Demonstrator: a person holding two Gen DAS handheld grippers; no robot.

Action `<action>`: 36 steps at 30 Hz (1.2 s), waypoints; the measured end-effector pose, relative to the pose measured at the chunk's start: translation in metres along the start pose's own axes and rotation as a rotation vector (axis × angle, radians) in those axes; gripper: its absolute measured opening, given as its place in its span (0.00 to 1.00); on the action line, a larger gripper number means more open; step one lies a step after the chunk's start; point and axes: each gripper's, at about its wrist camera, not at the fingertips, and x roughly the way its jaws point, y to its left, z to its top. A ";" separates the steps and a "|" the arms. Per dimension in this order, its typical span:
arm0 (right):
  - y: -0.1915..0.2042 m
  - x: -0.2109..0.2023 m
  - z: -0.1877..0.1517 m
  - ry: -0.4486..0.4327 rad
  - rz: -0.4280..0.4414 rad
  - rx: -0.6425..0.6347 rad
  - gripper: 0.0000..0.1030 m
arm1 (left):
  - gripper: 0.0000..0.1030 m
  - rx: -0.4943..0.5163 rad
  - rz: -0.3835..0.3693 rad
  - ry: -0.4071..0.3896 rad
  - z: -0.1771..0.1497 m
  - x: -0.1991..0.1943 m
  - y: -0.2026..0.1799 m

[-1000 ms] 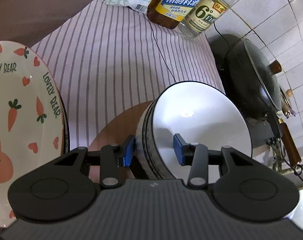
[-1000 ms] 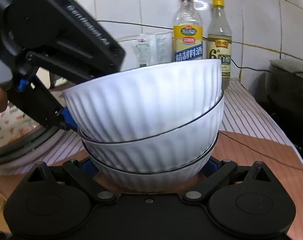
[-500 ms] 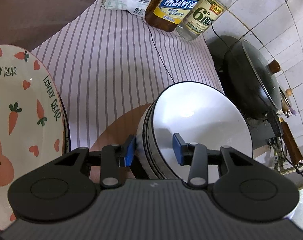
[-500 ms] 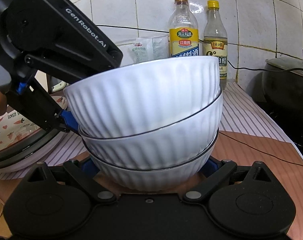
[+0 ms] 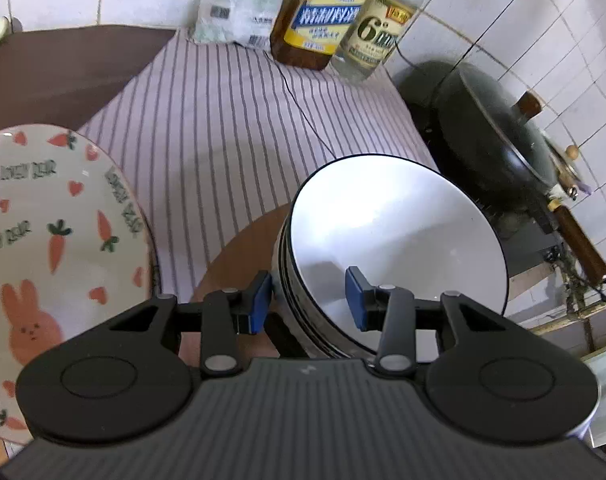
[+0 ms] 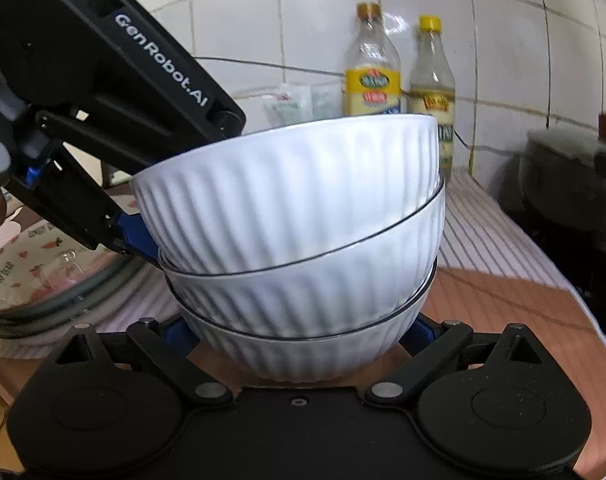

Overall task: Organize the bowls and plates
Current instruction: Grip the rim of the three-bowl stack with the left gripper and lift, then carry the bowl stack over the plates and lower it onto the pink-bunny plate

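At the left edge of the counter (image 5: 63, 76) sits a rabbit plate (image 5: 55, 248) with carrots and hearts on it. Next to it lies a striped cloth (image 5: 239, 128). The left gripper (image 5: 307, 300) has its jaws set narrow over the rim of the top bowl (image 6: 295, 196), one blue pad outside and one inside. This bowl is tilted in a stack of three white bowls (image 6: 303, 280) on the bare brown part of the counter near the front edge. The right gripper (image 6: 303, 332) has its jaws wide, holding the bottom bowl (image 6: 303, 356) by both sides. At the back by the wall stand two bottles (image 5: 343, 12). A dark wok (image 5: 499, 140) sits at the right.
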 end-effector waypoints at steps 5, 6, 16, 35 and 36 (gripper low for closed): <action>0.018 -0.010 0.018 -0.044 0.020 -0.007 0.96 | 0.37 0.033 0.015 -0.065 0.002 -0.035 0.004; 0.024 -0.011 0.023 -0.055 0.029 -0.011 0.96 | 0.37 0.039 0.022 -0.080 0.003 -0.043 0.005; 0.086 -0.011 0.071 -0.118 0.166 -0.082 0.97 | 0.37 0.008 0.102 -0.136 0.024 -0.129 0.048; 0.168 0.029 0.064 -0.012 0.233 -0.119 0.97 | 0.37 -0.024 0.213 -0.109 0.006 -0.144 0.128; 0.169 0.030 0.063 -0.003 0.231 -0.119 0.96 | 0.37 -0.028 0.212 -0.102 0.006 -0.141 0.130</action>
